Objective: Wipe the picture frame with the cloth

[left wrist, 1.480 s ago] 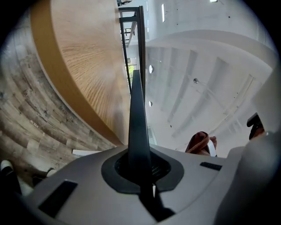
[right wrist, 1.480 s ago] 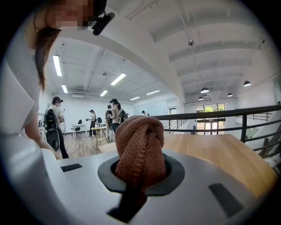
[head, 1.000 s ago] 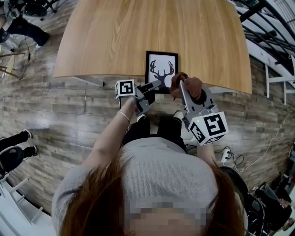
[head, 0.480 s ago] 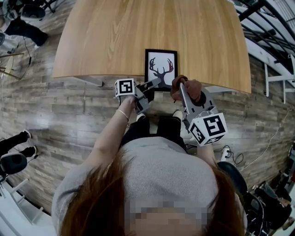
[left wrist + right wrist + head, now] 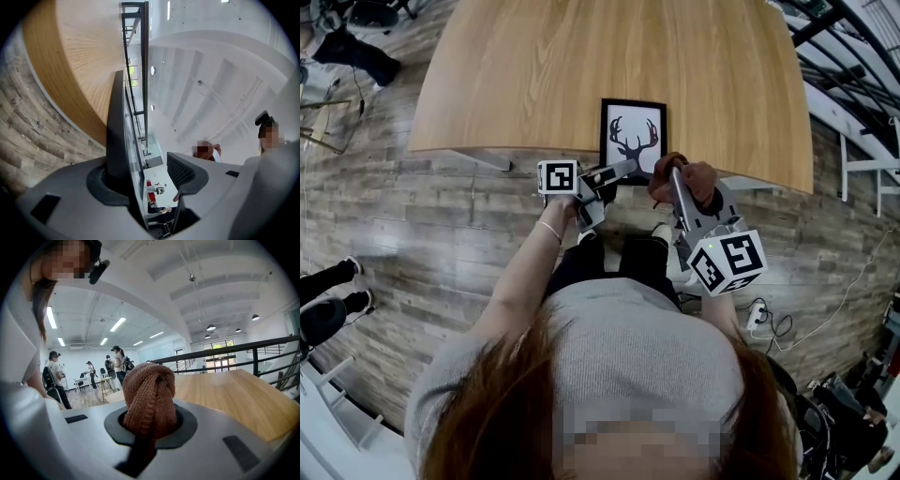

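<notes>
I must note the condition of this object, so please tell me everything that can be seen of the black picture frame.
The black rectangular picture frame holds a white print of a dark antlered deer head under a glossy pane. It sits at the wooden table's near edge, its near end past that edge, between the left gripper's jaws, which have just been opening; one jaw is apart from it.

No words, numbers or brand names can be read anywhere. The left marker cube (image 5: pixel 557 177) and the right marker cube (image 5: pixel 728 262) bear only black-and-white square code patterns, not letters. The picture frame (image 5: pixel 634 139) shows a black antler drawing with no legible caption.
</notes>
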Tool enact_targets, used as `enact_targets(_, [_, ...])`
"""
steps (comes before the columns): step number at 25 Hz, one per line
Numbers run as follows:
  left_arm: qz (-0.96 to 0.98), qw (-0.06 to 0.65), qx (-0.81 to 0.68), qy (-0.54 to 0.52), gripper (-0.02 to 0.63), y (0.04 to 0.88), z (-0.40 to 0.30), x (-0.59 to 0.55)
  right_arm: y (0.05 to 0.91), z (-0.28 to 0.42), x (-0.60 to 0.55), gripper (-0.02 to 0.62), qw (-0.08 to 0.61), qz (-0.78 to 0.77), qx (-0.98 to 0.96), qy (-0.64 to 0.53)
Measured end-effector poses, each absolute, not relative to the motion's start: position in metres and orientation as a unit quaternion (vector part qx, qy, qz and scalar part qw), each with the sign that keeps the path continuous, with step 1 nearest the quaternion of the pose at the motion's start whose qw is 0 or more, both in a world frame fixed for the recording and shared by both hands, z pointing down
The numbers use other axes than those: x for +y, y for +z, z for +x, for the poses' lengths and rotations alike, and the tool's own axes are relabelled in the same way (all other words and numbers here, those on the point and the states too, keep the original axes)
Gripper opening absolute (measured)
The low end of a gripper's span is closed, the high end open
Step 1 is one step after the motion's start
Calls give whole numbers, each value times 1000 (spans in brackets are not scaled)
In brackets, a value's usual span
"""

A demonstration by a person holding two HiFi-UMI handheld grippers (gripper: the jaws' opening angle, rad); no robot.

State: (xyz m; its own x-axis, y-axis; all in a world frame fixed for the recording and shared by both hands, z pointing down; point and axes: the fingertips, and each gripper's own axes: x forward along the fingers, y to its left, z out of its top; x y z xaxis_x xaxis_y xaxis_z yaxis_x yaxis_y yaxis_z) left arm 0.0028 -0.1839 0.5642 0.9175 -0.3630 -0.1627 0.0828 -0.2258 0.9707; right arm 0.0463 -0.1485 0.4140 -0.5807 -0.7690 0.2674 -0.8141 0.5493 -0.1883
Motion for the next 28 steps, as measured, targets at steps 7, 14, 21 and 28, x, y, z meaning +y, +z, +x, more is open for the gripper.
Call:
enact_targets(7, [777, 590, -138, -171, 245, 576, -7, -187, 408, 44, -145, 46, 53, 440, -886, 139])
enact_targets(14, [785, 579, -179, -127, 245, 601, -30, -176, 407, 40, -141, 46, 51, 437, -888, 137])
enact_targets(21, [800, 545, -241, -65, 245, 599, -85, -149, 404, 37, -143, 46, 48, 447, -883, 137])
enact_targets(28, [850, 456, -258, -50, 216, 530, -98, -119, 395, 34, -145, 46, 54, 468, -876, 107])
